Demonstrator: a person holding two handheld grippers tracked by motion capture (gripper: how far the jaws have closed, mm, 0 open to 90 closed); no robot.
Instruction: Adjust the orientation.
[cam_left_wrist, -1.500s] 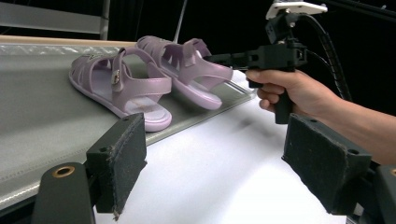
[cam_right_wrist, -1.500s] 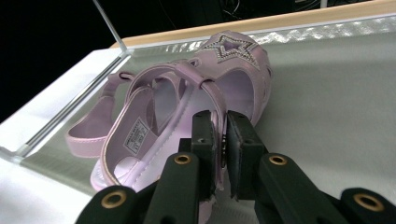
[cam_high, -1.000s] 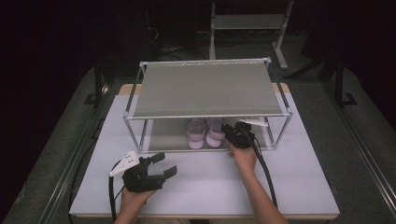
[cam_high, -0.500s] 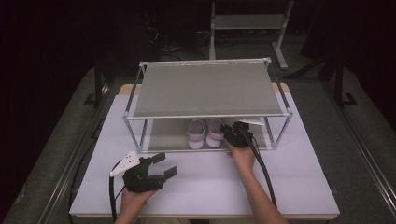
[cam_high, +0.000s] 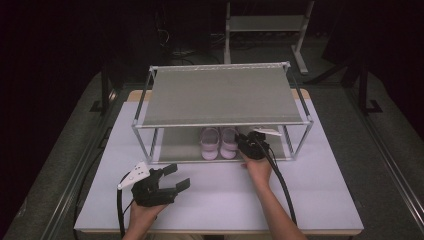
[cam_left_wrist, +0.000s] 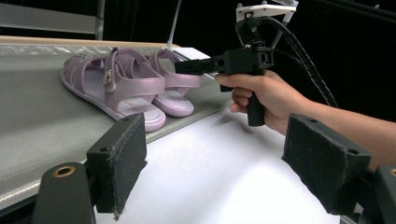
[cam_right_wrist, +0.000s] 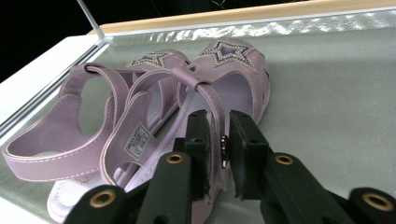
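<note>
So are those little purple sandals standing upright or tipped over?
Upright. Both sandals sit soles down, side by side on the rack's lower shelf; the right tool pinches one's ankle strap.

The right gripper (cam_right_wrist: 217, 154) jaws straddle a sandal (cam_right_wrist: 219, 88) strap; bare shelf fabric (cam_right_wrist: 336, 93) lies open to their right.

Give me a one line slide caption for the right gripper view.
Right gripper jaws closing around the back strap of the right-hand pink sandal, its partner alongside on the grey shelf.

Pearly lilac sandals (cam_right_wrist: 154, 121) rest on matt grey woven shelf fabric (cam_right_wrist: 327, 93).
</note>
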